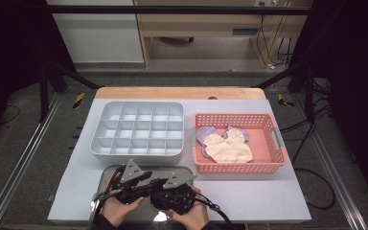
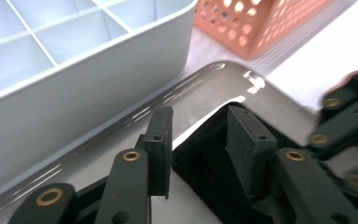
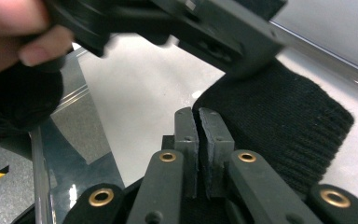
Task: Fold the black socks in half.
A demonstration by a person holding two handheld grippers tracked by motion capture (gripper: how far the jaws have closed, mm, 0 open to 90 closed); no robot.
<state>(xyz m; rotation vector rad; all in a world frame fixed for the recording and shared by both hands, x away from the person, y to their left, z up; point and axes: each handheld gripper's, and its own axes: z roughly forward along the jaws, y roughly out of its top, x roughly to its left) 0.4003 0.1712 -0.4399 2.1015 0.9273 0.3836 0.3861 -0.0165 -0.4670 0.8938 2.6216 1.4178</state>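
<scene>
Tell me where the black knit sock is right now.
In the high view, the black knit sock lies on the metal tray at the near edge, in front of the grey divided organizer.

Lab/test rig, black frame bars, floor cables

Table: organizer, basket, tray.

Left gripper open over black knit cloth, metal tray, grey divided organizer, orange basket
</scene>
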